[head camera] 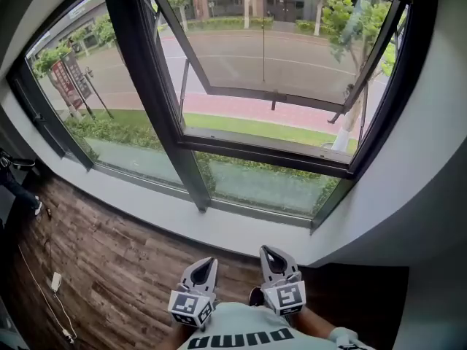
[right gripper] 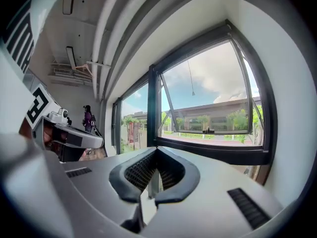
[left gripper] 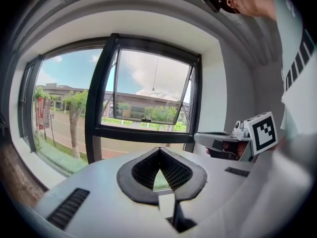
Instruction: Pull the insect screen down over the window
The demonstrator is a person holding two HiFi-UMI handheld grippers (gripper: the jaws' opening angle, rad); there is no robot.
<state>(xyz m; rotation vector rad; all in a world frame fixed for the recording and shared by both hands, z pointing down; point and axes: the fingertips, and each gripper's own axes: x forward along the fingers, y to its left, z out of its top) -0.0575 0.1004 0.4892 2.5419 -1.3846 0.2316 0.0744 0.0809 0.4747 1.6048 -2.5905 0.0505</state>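
Note:
A dark-framed window (head camera: 165,122) fills the wall ahead, with its top-hinged sash (head camera: 270,93) swung outward. A thin pull cord (head camera: 263,35) hangs down in that opening; it also shows in the left gripper view as the cord (left gripper: 155,76) and in the right gripper view as the cord (right gripper: 190,83). No screen covers the glass. My left gripper (head camera: 206,265) and right gripper (head camera: 271,254) are side by side low in the head view, well short of the window and pointing at it. The jaws of the left gripper (left gripper: 159,150) and the right gripper (right gripper: 156,150) are shut with nothing between them.
A white sill (head camera: 219,224) runs under the window above the wooden floor (head camera: 109,268). A cable with a plug (head camera: 56,281) lies on the floor at left. White wall (head camera: 430,195) closes the right side. A person (right gripper: 88,117) stands far off at left.

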